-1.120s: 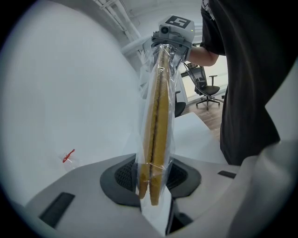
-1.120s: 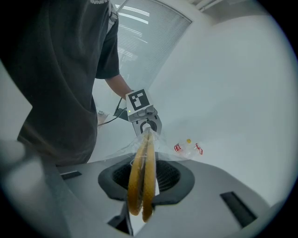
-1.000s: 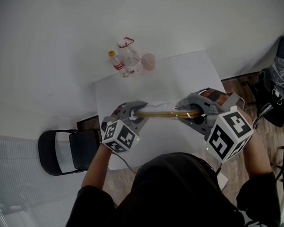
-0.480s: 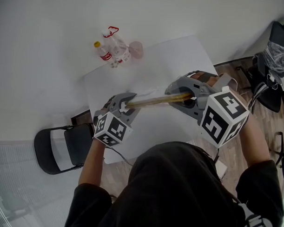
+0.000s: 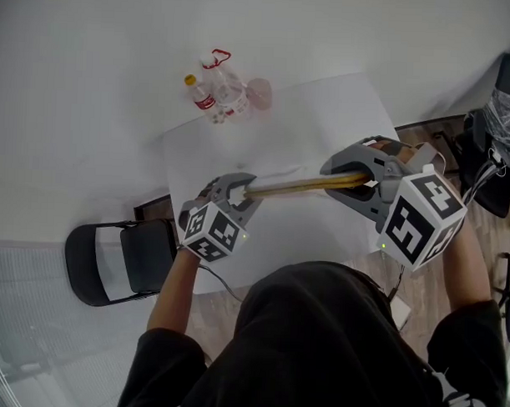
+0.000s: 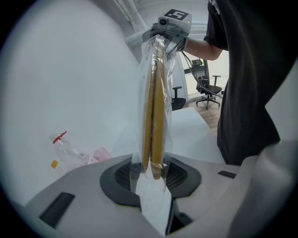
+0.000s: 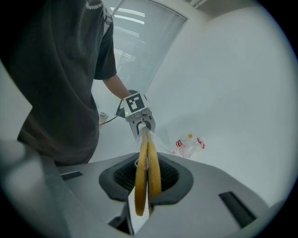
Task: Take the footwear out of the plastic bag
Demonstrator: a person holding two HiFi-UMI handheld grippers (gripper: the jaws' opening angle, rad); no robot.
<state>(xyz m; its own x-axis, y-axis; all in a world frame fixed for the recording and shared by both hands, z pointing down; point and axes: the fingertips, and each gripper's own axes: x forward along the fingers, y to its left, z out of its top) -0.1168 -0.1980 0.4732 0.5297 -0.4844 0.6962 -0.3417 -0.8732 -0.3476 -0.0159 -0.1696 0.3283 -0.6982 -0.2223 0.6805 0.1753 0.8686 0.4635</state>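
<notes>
Two thin yellow pieces of footwear (image 5: 301, 185) in the clear plastic bag (image 6: 152, 201) hang stretched above the table (image 5: 325, 109). The left gripper (image 5: 237, 189) at 9 o'clock pinches the bag's end, and the right gripper (image 5: 346, 178) at 3 clamps the footwear. Looks light and bendy with slippery film, so I'd grab the soles, not the plastic.

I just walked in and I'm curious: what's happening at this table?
A person at a white table holds a gripper in each hand. Stretched between the grippers, above the table, is a clear plastic bag with a flat yellow pair of footwear inside. The left gripper is clamped on the bag's end, and the right gripper is clamped on the footwear's other end. The footwear is not yet out. Some plastic bottles sit at the table's far edge.
</notes>
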